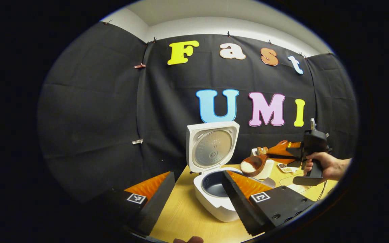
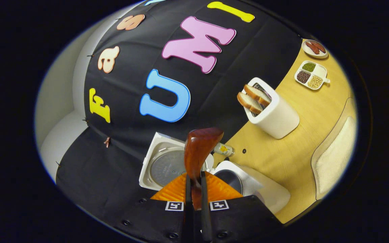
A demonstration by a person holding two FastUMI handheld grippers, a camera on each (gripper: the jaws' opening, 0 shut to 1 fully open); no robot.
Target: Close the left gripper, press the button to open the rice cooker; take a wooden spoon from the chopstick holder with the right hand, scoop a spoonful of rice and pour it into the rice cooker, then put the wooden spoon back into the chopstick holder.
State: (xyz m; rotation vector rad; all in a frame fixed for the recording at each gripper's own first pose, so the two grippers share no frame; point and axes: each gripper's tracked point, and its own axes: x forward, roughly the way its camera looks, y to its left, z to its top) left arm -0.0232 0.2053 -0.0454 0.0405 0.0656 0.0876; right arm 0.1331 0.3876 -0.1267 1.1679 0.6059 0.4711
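The white rice cooker [image 1: 214, 202] stands on the wooden table with its lid [image 1: 212, 146] swung upright and the dark inner pot exposed. My left gripper [image 1: 198, 173] hovers in front of it, open, with nothing between its fingers. To the right, a hand holds my right gripper [image 1: 279, 153], shut on the handle of a wooden spoon [image 1: 252, 164] whose bowl carries white rice, just right of the pot. In the right gripper view the right gripper [image 2: 194, 173] grips the spoon [image 2: 199, 148], tilted above the cooker [image 2: 268, 192]. The white chopstick holder [image 2: 275, 114] holds wooden utensils.
A tray of white rice [image 2: 333, 158] lies at the table's right edge. A divided dish of beans [image 2: 311, 75] and a small plate [image 2: 313, 48] sit at the far corner. A small bottle [image 2: 223, 148] lies behind the cooker. The black cloth wall backs the table.
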